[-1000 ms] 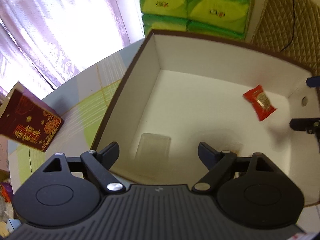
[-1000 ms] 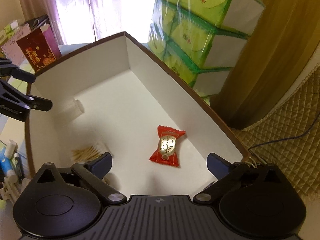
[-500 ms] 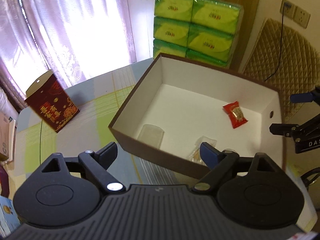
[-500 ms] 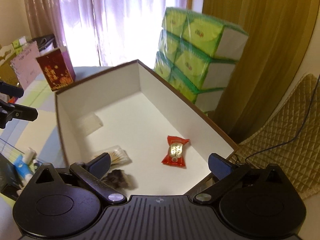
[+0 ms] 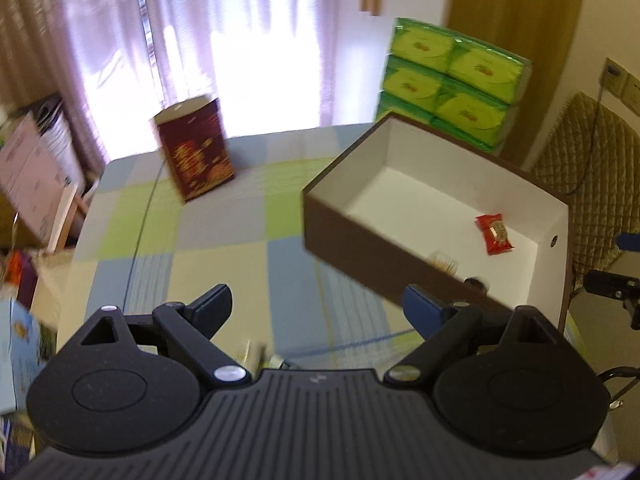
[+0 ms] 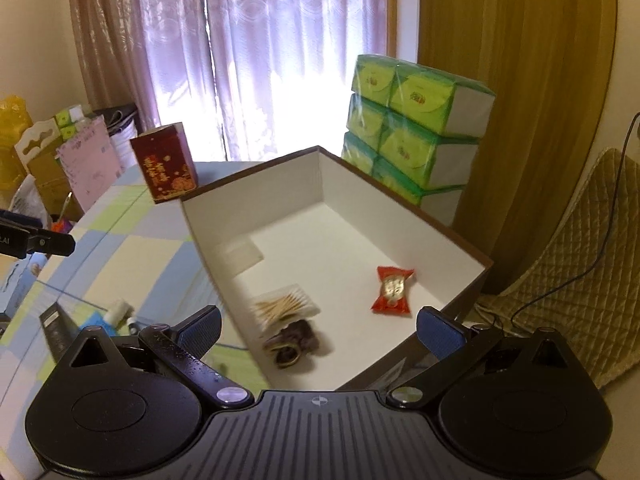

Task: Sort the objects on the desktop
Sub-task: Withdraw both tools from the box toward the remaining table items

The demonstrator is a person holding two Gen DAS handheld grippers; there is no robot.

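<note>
**Box holds four items; both your grippers hang empty**

Your brown box (image 6: 404, 208) with white walls sits on the checked tablecloth (image 5: 224, 236). Inside it lie a red candy (image 6: 393, 289), a clear packet of cotton swabs (image 6: 285, 307), a dark wrapped item (image 6: 294, 343) touching that packet, and a pale translucent piece (image 6: 244, 255) against the left wall.

Behind the box stands a stack of green tissue packs (image 6: 416, 128); a dark red gift carton (image 5: 195, 152) stands apart on the cloth near the curtain. A small white bottle (image 6: 117, 311) lies left of the box.

Your left gripper (image 5: 316, 306) is spread wide over bare cloth, the box off to its right. Your right gripper (image 6: 318, 330) is also spread wide, above the box's near end, with the swabs and dark item between its fingers but lower down.
</note>
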